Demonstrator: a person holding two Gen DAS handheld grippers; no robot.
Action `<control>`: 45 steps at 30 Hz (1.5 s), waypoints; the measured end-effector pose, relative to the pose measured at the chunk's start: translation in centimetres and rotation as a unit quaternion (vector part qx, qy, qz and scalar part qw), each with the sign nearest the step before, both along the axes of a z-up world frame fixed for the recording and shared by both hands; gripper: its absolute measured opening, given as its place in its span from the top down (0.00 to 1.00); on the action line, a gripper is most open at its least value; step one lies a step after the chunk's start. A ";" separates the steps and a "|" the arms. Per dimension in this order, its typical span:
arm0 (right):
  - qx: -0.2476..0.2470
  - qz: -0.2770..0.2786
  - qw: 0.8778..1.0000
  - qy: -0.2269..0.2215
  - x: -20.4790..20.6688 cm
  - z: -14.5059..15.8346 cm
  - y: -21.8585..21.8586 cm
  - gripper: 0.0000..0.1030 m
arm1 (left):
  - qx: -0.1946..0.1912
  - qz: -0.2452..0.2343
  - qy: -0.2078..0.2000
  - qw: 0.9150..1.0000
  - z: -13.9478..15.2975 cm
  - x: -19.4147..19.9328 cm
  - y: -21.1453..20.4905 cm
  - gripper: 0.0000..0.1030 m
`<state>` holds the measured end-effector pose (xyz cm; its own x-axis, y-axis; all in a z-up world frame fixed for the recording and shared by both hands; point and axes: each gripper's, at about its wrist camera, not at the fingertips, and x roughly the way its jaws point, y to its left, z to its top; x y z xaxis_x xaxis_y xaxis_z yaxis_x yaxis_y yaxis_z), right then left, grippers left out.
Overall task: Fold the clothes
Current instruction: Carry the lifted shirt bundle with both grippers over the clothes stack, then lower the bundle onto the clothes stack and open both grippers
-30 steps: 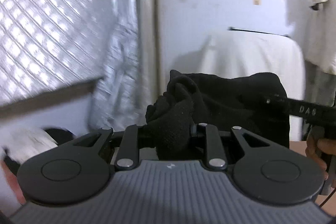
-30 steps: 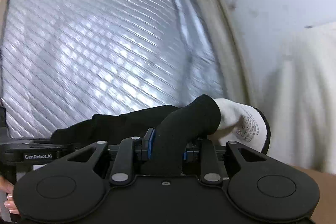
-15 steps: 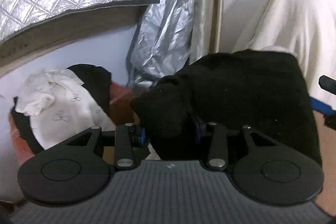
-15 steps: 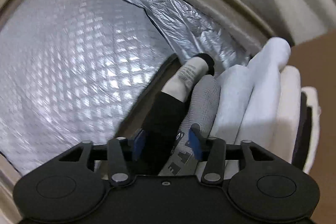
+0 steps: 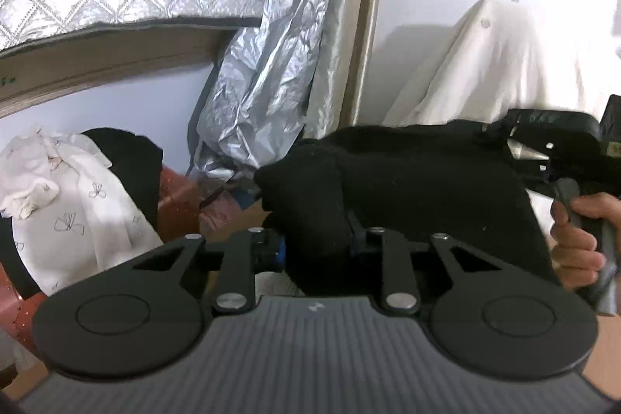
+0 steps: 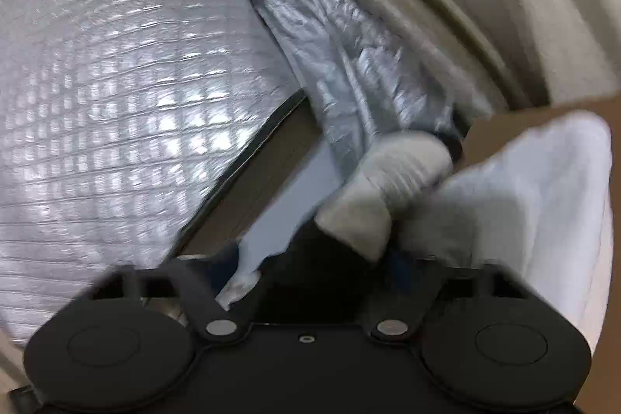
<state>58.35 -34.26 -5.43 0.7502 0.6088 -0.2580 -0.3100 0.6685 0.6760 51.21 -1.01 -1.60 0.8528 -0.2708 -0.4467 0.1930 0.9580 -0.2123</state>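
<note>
Between the fingers of the left hand-held gripper (image 5: 316,245), in the left wrist view, a bunch of the black garment (image 5: 419,189) is pinched while the jaws are closing; the cloth spans across to the right hand-held gripper (image 5: 543,150), carried by a hand (image 5: 578,243).

From the right wrist view, blurred, the right hand-held gripper (image 6: 310,262) is closing on black cloth with a white inside (image 6: 372,189), beside a stack of white folded clothes (image 6: 543,189) on the brown desk (image 6: 504,127).

I judge the step to be carrying the garment down to lay it; next it needs lowering both corners evenly, cloth taut.
</note>
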 end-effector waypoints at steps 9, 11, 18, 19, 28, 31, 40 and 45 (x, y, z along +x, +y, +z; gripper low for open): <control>-0.061 -0.039 0.996 -0.057 -5.1 3.1 -2.8 0.73 | -0.059 -0.054 0.079 0.994 0.0 -1.7 -0.6 0.72; -0.109 -0.066 0.992 -0.011 -4.5 0.9 -2.8 0.71 | -0.061 -0.033 0.092 0.993 -0.8 -1.5 -0.7 0.62; -0.128 -0.122 0.984 -0.021 -6.8 0.2 -4.4 0.34 | -0.028 -0.017 -0.033 0.999 1.7 -5.5 -0.1 0.57; -0.135 -0.146 0.980 -0.027 -7.7 0.7 -4.6 0.34 | -0.027 -0.006 -0.070 0.997 2.4 -6.5 0.1 0.57; -0.211 -0.069 0.959 -0.177 -10.8 4.1 -1.2 0.37 | -0.025 -0.037 0.003 0.999 2.9 -1.7 -2.5 0.64; -0.150 0.008 0.977 -0.148 -9.0 3.2 -0.6 0.34 | 0.022 0.010 0.055 0.998 -1.0 1.4 -3.2 0.61; -0.108 -0.059 0.981 -0.149 -9.3 0.1 -1.2 0.32 | -0.059 0.021 0.098 0.993 -3.7 3.7 1.0 0.44; -0.175 -0.078 0.976 -0.100 -12.7 -2.1 -1.6 0.20 | -0.002 0.053 0.063 0.997 -2.6 0.9 -1.0 0.35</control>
